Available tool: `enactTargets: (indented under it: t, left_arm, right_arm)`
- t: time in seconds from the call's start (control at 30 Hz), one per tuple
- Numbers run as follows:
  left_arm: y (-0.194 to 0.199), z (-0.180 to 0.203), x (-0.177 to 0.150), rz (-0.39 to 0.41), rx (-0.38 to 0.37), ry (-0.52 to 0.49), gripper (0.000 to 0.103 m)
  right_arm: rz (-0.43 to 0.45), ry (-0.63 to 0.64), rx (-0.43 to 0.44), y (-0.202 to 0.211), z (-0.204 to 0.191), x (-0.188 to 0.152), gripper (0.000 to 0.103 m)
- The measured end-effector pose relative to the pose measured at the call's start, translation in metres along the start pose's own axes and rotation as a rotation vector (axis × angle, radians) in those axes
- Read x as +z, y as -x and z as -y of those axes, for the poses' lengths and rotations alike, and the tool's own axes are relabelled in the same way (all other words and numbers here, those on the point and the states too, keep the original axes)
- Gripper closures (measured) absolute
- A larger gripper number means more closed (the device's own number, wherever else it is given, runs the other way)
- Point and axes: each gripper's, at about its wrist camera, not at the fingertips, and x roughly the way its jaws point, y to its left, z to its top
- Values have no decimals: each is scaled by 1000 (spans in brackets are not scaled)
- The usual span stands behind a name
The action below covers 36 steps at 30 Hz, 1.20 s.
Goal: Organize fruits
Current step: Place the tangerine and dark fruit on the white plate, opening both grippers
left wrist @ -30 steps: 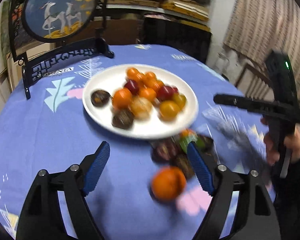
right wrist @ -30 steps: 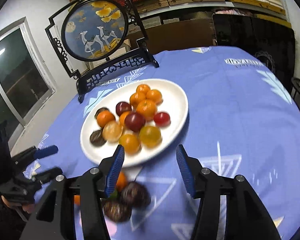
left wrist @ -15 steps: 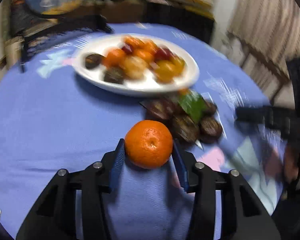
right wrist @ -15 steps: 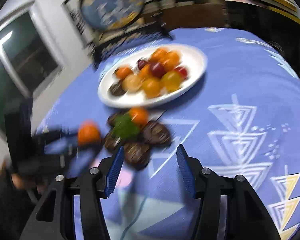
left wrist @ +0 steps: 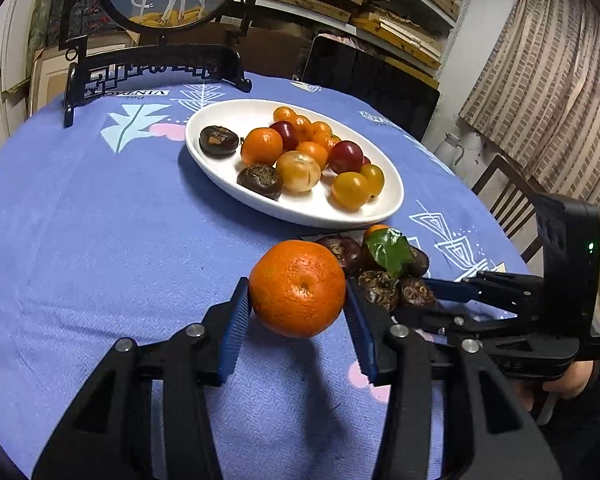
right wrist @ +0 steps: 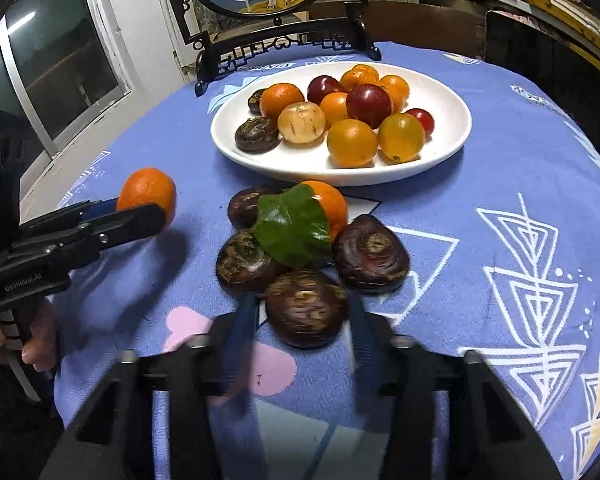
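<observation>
Left wrist view: my left gripper (left wrist: 298,304) has its jaws clamped on a tangerine (left wrist: 297,288), lifted off the blue surface (left wrist: 100,220). The white plate (left wrist: 236,176) ahead holds mixed fruits. My right gripper (right wrist: 300,320) has jaws wide around a dark water chestnut (right wrist: 306,308), the front of a small pile just before the plate.

Black claw (left wrist: 298,332), blue ribbed pads (left wrist: 232,328), silver screws.
</observation>
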Motion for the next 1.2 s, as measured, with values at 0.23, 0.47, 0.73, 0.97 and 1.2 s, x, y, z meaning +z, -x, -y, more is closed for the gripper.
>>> enactTargets:
  t: [0.23, 0.47, 0.73, 0.97, 1.2]
  left_arm:
    - [5, 4, 0, 4, -3, -12, 58]
    - [3, 11, 39, 18, 11, -55, 57]
    - [-50, 2, 136, 21, 57, -52, 57]
    - [-74, -10, 163, 26, 84, -2, 35]
    - [-38, 24, 87, -26, 45, -164, 35]
  right_arm:
    - [73, -25, 86, 39, 6, 0, 61]
    - [152, -92, 93, 67, 44, 48, 61]
    - [149, -232, 55, 10, 98, 136, 61]
    - [170, -272, 49, -17, 109, 153, 55]
    - [258, -249, 34, 23, 98, 99, 43]
